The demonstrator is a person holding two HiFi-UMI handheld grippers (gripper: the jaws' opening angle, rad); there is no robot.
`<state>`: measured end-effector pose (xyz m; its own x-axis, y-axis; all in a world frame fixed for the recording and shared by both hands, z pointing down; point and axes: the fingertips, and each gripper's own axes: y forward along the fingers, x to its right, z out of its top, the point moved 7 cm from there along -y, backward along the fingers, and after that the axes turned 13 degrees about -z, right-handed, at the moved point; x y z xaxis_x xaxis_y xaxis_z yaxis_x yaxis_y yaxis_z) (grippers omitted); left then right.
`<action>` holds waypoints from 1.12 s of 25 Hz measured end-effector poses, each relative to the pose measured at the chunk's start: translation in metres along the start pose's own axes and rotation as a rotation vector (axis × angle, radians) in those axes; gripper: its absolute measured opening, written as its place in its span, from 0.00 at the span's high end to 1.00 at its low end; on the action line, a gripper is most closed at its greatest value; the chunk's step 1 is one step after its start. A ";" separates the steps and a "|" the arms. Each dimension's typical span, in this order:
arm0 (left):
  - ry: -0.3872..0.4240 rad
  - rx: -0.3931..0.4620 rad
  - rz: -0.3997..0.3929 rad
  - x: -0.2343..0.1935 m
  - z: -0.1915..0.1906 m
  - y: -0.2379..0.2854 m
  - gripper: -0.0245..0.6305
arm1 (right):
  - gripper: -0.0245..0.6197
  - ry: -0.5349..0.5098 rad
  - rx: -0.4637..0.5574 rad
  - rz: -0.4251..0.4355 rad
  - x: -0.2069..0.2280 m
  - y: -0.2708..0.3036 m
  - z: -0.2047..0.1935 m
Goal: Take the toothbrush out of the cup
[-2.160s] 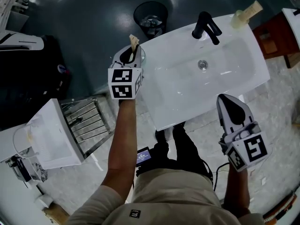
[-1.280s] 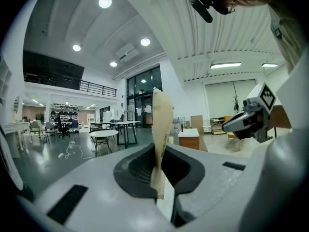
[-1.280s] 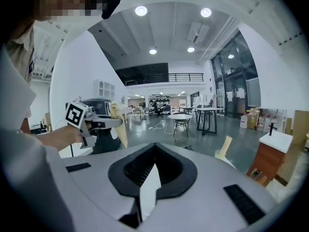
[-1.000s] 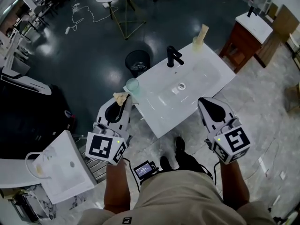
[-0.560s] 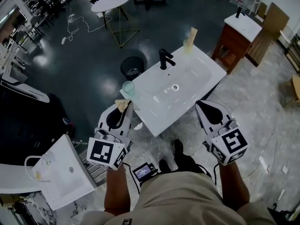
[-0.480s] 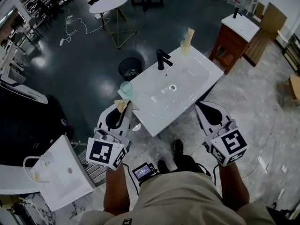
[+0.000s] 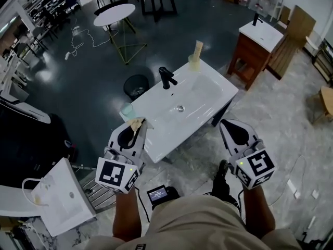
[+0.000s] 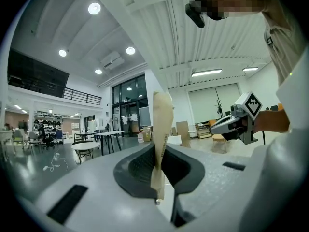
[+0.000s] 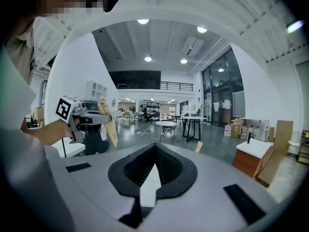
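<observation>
Firmly pinched between the jaws of the left gripper (image 8: 159, 151), the toothbrush (image 8: 161, 124) stands upright in its tan paper wrap. It is out of the cup (image 7: 127, 110), which sits on the left corner of the white sink (image 7: 200, 95), just beyond that gripper. The right gripper (image 9: 154, 149) has its jaws pressed together on nothing and hangs off the sink's front edge. At the sink's far side stand a black faucet (image 7: 166, 77) and a second cup (image 7: 193, 62).

Beige shirt (image 7: 203, 225), white left tongs (image 7: 137, 125)
</observation>
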<state>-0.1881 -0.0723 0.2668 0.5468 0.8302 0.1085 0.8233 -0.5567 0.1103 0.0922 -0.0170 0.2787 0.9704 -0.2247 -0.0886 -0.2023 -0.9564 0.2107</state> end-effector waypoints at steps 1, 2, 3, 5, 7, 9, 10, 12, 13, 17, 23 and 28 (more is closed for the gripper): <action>-0.002 -0.001 0.010 0.004 0.001 0.015 0.92 | 0.95 0.004 -0.007 0.004 0.018 0.002 -0.004; -0.006 -0.004 0.019 0.008 0.003 0.030 0.92 | 0.95 0.010 -0.014 0.008 0.036 0.005 -0.008; -0.011 -0.011 0.028 0.011 0.005 0.047 0.92 | 0.95 0.016 -0.019 0.012 0.056 0.008 -0.011; -0.016 -0.028 0.040 0.019 0.009 0.083 0.92 | 0.95 0.023 -0.013 0.021 0.098 0.014 -0.014; -0.013 -0.052 0.050 0.028 0.014 0.123 0.92 | 0.95 0.031 -0.001 0.034 0.144 0.021 -0.017; -0.010 -0.071 0.068 0.037 0.019 0.161 0.92 | 0.95 0.044 0.002 0.044 0.191 0.029 -0.023; -0.011 -0.077 0.081 0.043 0.022 0.179 0.92 | 0.95 0.048 0.001 0.049 0.214 0.032 -0.025; -0.009 -0.089 0.110 0.053 0.030 0.212 0.92 | 0.95 0.054 -0.002 0.065 0.255 0.037 -0.028; -0.007 -0.094 0.125 0.057 0.036 0.225 0.92 | 0.95 0.056 -0.002 0.078 0.272 0.040 -0.027; -0.006 -0.102 0.192 0.067 0.053 0.262 0.92 | 0.95 0.062 0.006 0.121 0.323 0.054 -0.023; 0.006 -0.120 0.230 0.070 0.065 0.297 0.92 | 0.95 0.086 0.008 0.174 0.356 0.076 -0.023; 0.009 -0.109 0.243 0.058 0.064 0.323 0.92 | 0.95 0.066 0.005 0.193 0.373 0.092 -0.025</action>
<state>0.1194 -0.2017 0.2453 0.7247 0.6717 0.1534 0.6465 -0.7399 0.1858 0.4389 -0.1842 0.2898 0.9202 -0.3912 0.0172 -0.3856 -0.8977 0.2132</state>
